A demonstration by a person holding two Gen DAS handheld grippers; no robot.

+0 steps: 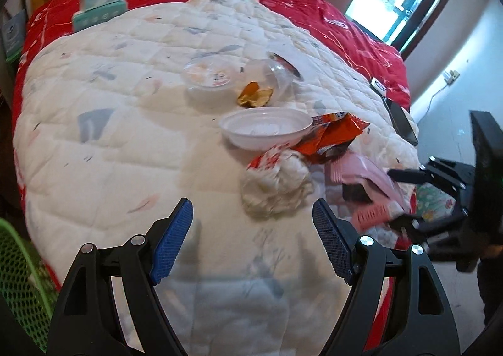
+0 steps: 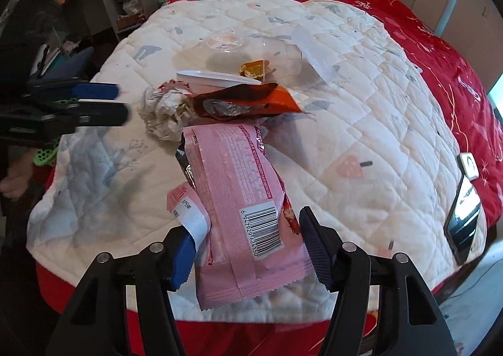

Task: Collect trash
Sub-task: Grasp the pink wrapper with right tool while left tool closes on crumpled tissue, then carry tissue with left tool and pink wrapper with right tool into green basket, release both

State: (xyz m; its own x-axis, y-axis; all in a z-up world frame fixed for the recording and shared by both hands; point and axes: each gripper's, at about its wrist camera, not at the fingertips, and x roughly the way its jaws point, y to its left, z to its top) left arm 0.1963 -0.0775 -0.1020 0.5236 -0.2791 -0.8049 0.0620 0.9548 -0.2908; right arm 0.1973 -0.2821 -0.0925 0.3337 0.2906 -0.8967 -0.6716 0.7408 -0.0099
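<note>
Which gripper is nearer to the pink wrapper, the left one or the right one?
Right. The right gripper is open with the pink wrapper lying between its fingers. The left gripper is open over bare quilt, with the wrapper off to its right.

A white quilt (image 1: 125,111) is showing faint grey-blue and pink prints over a red bedspread (image 1: 361,29) that is carrying pale line patterns. A pink wrapper (image 2: 239,199) is showing a black-and-white barcode, an orange packet (image 1: 336,133) is lying bright, and blue pads (image 1: 171,239) are lining black gripper fingers.
</note>
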